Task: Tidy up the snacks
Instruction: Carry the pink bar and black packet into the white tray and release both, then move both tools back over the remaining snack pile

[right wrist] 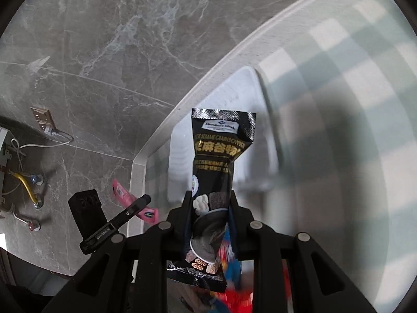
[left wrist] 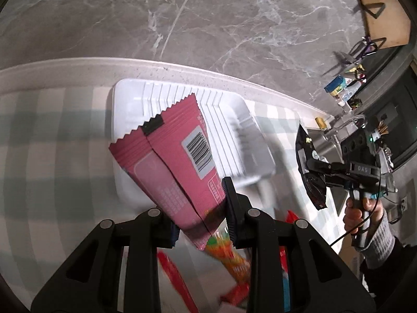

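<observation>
While left tool (left wrist: 200, 208) pinches pink packet (left wrist: 172, 161), right tool (right wrist: 208, 216) pinches black sachet (right wrist: 216, 167), white tray (left wrist: 234, 120) below.

A checked tablecloth (left wrist: 52, 156) covers the counter, bearing a white tray (left wrist: 130, 99) and blurred, seemingly snack packets (left wrist: 229, 255)

Left gripper (left wrist: 202, 208): both black fingers closed on a pink packet (left wrist: 177, 161), clamping it near its lower end. The packet stands up and leans left from the jaws.

Right gripper (right wrist: 208, 208): both fingers closed on a black packet (right wrist: 216, 172), clamping it around mid-length. The packet stands roughly upright between the jaws.

In the left wrist view, the right gripper (left wrist: 316, 169) is held raised at the right side. The person's right hand (left wrist: 361, 214) wraps its handle from below, with a grey sleeve cuff at the wrist.
</observation>
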The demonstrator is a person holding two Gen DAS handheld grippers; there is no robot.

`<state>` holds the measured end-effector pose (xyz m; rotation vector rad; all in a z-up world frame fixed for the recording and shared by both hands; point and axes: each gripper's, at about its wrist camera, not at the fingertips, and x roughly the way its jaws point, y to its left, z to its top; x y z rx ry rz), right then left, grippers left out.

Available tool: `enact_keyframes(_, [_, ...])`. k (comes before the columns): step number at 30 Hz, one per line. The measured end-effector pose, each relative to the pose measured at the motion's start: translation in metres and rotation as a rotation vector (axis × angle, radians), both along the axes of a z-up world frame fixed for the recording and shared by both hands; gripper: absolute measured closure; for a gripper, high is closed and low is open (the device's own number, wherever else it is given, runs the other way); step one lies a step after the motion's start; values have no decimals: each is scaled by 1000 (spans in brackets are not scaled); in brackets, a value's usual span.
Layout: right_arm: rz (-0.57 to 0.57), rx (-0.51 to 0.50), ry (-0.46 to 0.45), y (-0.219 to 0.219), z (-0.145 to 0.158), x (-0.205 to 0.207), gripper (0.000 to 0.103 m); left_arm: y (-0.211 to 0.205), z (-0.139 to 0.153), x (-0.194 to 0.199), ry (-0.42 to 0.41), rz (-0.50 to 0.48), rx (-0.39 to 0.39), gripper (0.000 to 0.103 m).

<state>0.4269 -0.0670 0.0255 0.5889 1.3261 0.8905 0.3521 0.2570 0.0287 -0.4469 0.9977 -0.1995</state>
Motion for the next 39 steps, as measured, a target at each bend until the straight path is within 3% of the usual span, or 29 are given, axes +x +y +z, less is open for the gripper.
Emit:
enact_keyframes(9, [48, -34, 23, 52, -25, 55, 77, 13, -29, 85, 48, -26, 22, 77])
enact_keyframes(15, [55, -64, 36, 72, -42, 71, 76, 15, -49, 121, 82, -23, 71, 76])
enact_keyframes(20, [42, -109, 22, 79, -46, 76, 62, 16, -61, 139, 102, -14, 156, 74])
enact_keyframes(21, [38, -115, 12, 79, -44, 76, 56, 16, -64, 144, 107, -10, 157, 68])
enact_keyframes(22, [37, -125, -2, 80, -41, 75, 52, 18, -66, 147, 110, 1, 156, 56])
enact_keyframes(24, [36, -137, -32, 79, -35, 74, 50, 22, -67, 148, 97, 9, 150, 51])
enact_keyframes(31, [25, -126, -94, 67, -9, 56, 47, 20, -55, 130, 62, 37, 185, 51])
enact_keyframes(39, [-16, -112, -173, 35, 21, 17, 38, 7, -26, 61, 50, 75, 178, 48])
